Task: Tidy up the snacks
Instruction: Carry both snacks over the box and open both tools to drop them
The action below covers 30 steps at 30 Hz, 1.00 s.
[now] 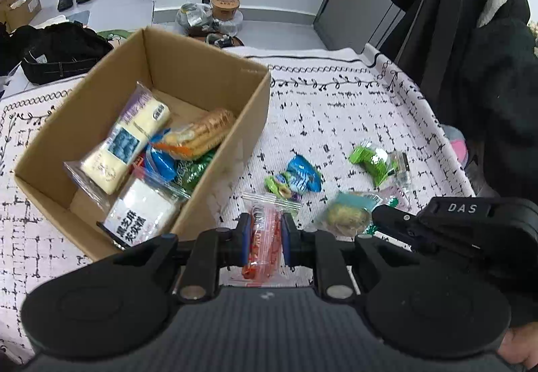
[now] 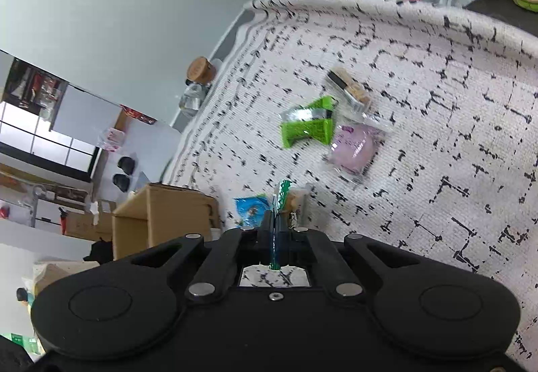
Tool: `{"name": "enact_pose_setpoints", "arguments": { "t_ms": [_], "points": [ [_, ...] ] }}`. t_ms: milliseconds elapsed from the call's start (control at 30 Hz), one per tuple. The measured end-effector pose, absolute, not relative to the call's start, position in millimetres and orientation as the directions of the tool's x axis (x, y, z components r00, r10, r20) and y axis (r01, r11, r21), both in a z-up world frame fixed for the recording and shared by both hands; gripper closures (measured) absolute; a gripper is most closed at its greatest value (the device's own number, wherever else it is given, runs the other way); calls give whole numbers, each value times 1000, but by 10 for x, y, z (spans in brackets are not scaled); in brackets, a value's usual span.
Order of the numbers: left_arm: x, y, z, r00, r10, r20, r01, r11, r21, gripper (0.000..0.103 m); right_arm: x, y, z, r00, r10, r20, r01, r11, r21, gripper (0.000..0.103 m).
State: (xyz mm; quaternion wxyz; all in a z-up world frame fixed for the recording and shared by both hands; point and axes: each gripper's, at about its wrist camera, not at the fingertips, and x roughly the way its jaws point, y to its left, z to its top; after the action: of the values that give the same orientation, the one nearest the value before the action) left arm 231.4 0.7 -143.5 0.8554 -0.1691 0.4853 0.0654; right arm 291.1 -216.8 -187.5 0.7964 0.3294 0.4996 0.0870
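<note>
- We see a white cloth (image 1: 336, 110) with black dashes covering the surface.
- On it stands our open cardboard box (image 1: 215, 150).
- Beside the box lie a blue packet (image 1: 304, 174), a green packet (image 1: 368, 160), and a purple snack (image 2: 353, 145).

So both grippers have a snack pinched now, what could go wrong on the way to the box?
The right gripper grips only the thin green edge of its cookie packet, so the packet may swing or slip out. The left gripper holds a limp clear red snack bag whose free end could catch the cardboard box rim. The box already holds a pile of packets, so a dropped item could slide off.
</note>
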Motion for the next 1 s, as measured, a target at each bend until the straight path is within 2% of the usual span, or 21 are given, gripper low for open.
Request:
{"name": "enact_pose_setpoints", "arguments": {
  "t_ms": [533,1000],
  "points": [
    [2275,289,-847,583,-45,-811,-265,933,-243,86,2841,-1910,-1415,511,510,-692,82,772,630,103],
    [2317,840,-646,608,-29,-793,-298,918,-262,86,2921,-1353,-990,525,531,-665,2,781,625,103]
  ]
}}
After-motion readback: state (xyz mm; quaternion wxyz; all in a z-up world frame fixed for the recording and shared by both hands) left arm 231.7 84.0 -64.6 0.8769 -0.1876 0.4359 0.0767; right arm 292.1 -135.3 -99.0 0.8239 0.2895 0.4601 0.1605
